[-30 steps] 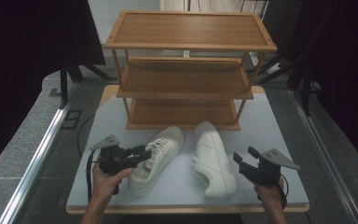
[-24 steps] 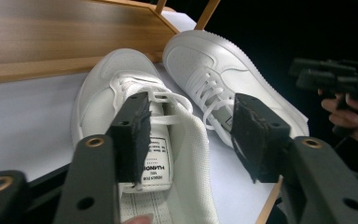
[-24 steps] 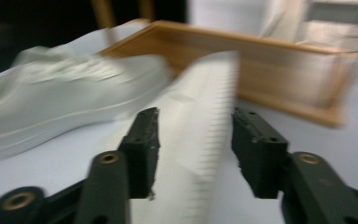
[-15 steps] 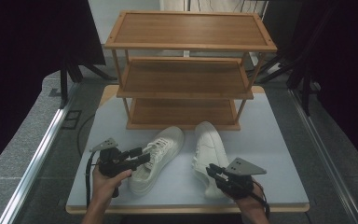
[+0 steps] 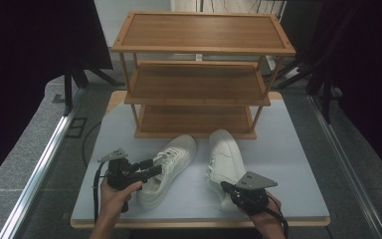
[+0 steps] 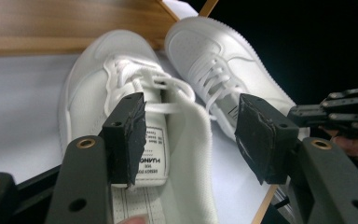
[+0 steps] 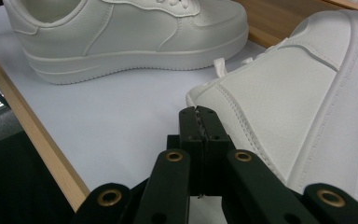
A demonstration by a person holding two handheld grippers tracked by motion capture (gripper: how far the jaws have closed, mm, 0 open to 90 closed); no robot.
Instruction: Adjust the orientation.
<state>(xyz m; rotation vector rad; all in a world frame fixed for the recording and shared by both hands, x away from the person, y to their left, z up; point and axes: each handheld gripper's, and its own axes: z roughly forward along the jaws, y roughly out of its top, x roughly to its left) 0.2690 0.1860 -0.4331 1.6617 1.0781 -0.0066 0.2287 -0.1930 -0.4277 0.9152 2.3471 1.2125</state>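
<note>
High view: fixed above near table (image 5: 298,164) edge, looking forward and down, wide, rack (image 5: 199,74) at far side. Left gripper view: close, looking down into left shoe (image 6: 121,93). Right gripper view: low, close against right shoe (image 7: 317,93). All three share both shoes.

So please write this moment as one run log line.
left gripper: open, astride left shoe collar | right gripper: shut, empty, at right shoe heel | rack: empty

White leather, warm wood

Smooth matt leather-look shoes (image 5: 171,164) with cloth laces; grained wooden rack (image 5: 199,74); matt pale worktop (image 5: 288,149), wood-edged.
</note>
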